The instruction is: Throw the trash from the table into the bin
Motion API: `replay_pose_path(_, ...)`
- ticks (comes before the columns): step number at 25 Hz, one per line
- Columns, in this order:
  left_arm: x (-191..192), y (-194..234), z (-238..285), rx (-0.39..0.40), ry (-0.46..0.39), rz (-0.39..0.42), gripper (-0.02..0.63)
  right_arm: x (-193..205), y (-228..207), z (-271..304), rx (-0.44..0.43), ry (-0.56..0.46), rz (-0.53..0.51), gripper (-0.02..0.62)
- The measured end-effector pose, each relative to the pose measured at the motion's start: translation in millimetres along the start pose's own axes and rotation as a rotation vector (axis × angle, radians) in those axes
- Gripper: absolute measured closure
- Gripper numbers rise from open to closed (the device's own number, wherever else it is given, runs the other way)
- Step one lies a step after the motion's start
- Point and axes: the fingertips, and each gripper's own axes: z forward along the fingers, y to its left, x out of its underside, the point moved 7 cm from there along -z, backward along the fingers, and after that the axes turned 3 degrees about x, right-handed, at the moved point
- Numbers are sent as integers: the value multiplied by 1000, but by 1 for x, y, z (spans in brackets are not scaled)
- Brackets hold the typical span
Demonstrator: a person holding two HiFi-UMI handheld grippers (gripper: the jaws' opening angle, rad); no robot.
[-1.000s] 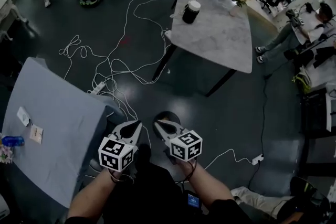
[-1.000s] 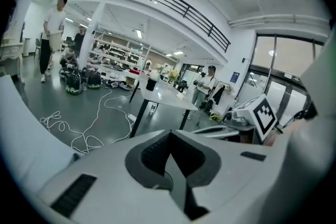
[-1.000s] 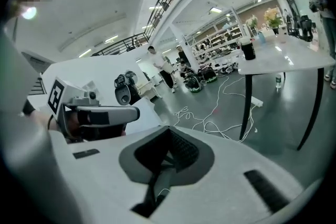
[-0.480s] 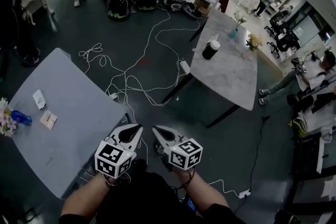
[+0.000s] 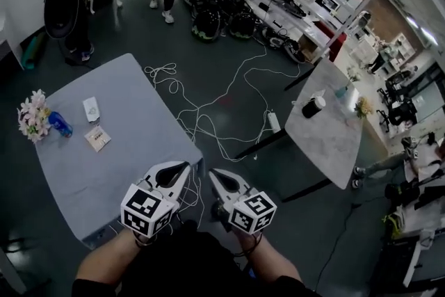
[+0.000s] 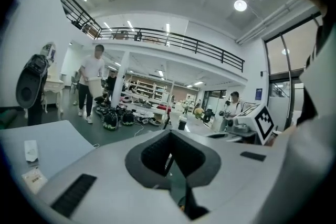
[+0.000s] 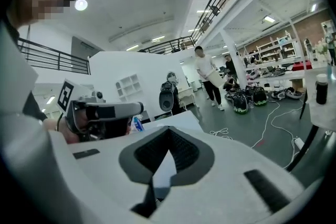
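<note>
Moved: grippers raised, grey table (image 5: 139,115) brought fully into view | Jaws: left gripper (image 5: 185,166) and right gripper (image 5: 213,173) both closed, nothing held | Trash: wrapper (image 5: 91,108) and paper scrap (image 5: 97,138) lying on table, well apart from grippers | Step: approach judged begun | Next: jaws to be opened over wrapper.

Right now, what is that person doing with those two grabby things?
A person holds a gripper in each hand by the near edge of a grey table. The left gripper and right gripper both have their fingers shut on nothing. A white packet, a card and a blue bottle lie untouched on the table, beside some flowers.
</note>
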Motion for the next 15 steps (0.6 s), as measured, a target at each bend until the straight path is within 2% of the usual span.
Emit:
replay_pose_path(10,-12,47,-100,-139,-93,-56,592,-19,86,60,-167,1,-111,592)
replay_pose_path(15,-11,66,-145,-207,-125,-54,592,-17,127,92,-250,36,-142,592)
